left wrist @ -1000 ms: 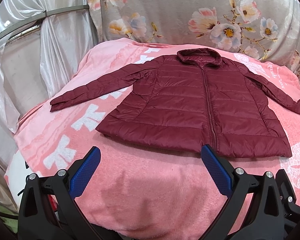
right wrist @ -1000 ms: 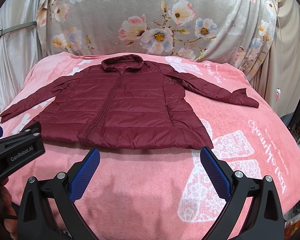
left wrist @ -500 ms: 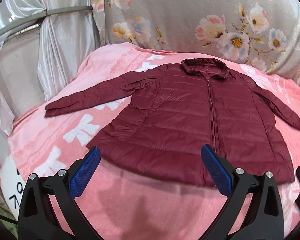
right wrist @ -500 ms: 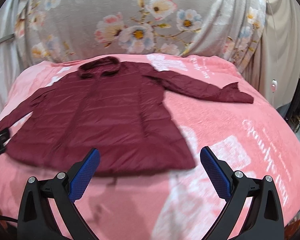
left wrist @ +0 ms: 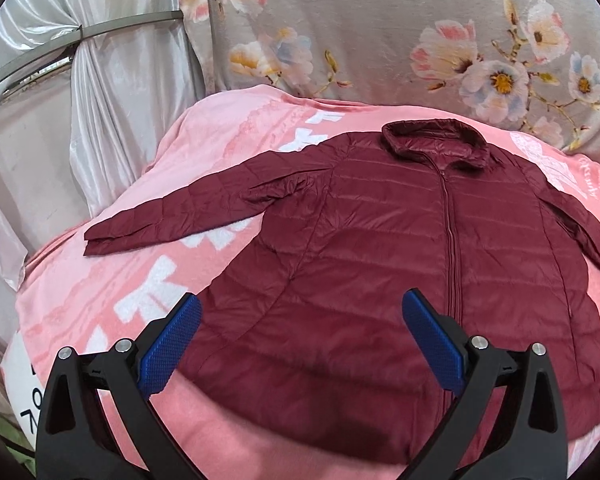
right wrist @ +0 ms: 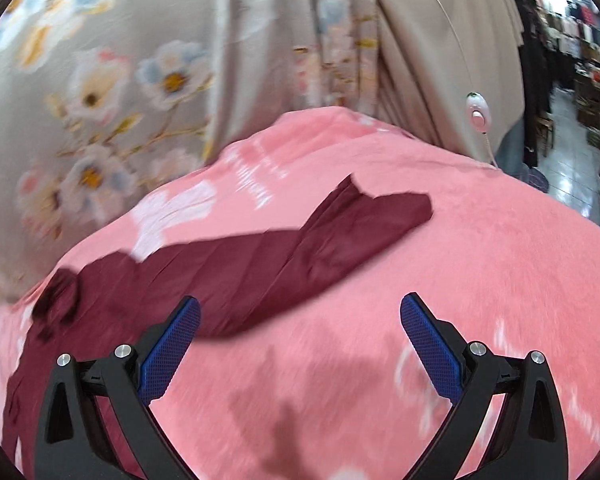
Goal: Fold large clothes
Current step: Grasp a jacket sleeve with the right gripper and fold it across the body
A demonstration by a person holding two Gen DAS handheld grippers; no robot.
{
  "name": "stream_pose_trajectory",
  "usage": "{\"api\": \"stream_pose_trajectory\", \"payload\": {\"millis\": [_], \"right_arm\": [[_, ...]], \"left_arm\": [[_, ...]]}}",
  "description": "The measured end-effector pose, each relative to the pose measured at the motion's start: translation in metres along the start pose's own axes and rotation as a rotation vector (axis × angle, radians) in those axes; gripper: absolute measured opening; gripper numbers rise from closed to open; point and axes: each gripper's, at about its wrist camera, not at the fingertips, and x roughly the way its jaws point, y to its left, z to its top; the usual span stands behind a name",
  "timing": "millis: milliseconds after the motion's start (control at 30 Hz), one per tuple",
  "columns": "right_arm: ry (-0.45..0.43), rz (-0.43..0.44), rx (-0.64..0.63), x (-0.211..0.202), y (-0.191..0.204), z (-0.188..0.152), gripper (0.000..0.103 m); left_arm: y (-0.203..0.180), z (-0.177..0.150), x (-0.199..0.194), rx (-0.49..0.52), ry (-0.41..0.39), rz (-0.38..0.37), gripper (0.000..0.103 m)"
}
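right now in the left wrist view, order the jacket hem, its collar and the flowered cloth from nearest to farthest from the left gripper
1. Jacket hem, just ahead of the left gripper, under its open jaws.
2. Collar, at the jacket's far end.
3. Flowered cloth, hanging behind the bed.

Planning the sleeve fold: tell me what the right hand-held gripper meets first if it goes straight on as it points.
Probably the pink blanket, just beside the jacket's right sleeve. The open right hand-held gripper centres near the sleeve's lower edge; blur leaves depth unclear.

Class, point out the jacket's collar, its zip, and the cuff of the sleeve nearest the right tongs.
collar (left wrist: 434, 140), left wrist view, folded top edge
zip (left wrist: 452, 248), left wrist view, mid-length
cuff (right wrist: 396, 210), right wrist view, sleeve end
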Motion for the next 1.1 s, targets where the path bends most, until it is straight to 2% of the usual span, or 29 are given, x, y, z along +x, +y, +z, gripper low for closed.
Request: {"api": "stream_pose_trajectory", "payload": {"millis": [200, 367, 467, 533, 567, 600, 667, 767, 867, 933, 1000, 1100], "right_arm": [[0.037, -0.112, -0.019, 0.077, 0.01, 0.03, 0.09], [0.101, -0.188, -0.057, 0.122, 0.017, 0.031, 0.074], [0.119, -0.189, -0.057, 0.131, 0.015, 0.03, 0.049], [0.115, -0.156, -0.034, 0.128, 0.011, 0.029, 0.019], [0.109, -0.142, -0.023, 0.126, 0.009, 0.029, 0.014], [0.099, -0.118, -0.008, 0.12, 0.007, 0.028, 0.006], [0.069, -0.071, 0.006, 0.106, 0.008, 0.028, 0.004], [-0.025, 0.066, -0.023, 0.069, 0.025, 0.03, 0.003], [-0.113, 0.27, -0.119, 0.019, 0.07, 0.028, 0.003], [-0.135, 0.376, -0.191, -0.005, 0.101, 0.021, 0.003], [-0.13, 0.477, -0.274, -0.026, 0.14, 0.008, 0.003], [-0.076, 0.618, -0.375, -0.043, 0.199, -0.021, 0.004]], "left_arm": [[-0.022, -0.003, 0.029, 0.017, 0.02, 0.006, 0.098], [-0.04, -0.017, 0.054, 0.058, 0.059, 0.015, 0.098], [-0.044, -0.023, 0.061, 0.06, 0.077, 0.013, 0.098], [-0.045, -0.026, 0.064, 0.058, 0.083, 0.011, 0.098], [-0.045, -0.027, 0.064, 0.056, 0.086, 0.01, 0.098], [-0.044, -0.028, 0.065, 0.05, 0.091, 0.006, 0.098], [-0.043, -0.027, 0.066, 0.04, 0.098, -0.004, 0.098], [-0.037, -0.023, 0.065, 0.019, 0.101, -0.017, 0.098], [-0.027, -0.016, 0.064, 0.004, 0.092, -0.006, 0.098], [-0.018, -0.011, 0.064, -0.008, 0.088, 0.012, 0.098], [-0.005, -0.006, 0.068, -0.026, 0.091, 0.042, 0.098], [0.021, 0.002, 0.076, -0.057, 0.107, 0.093, 0.098]]}}
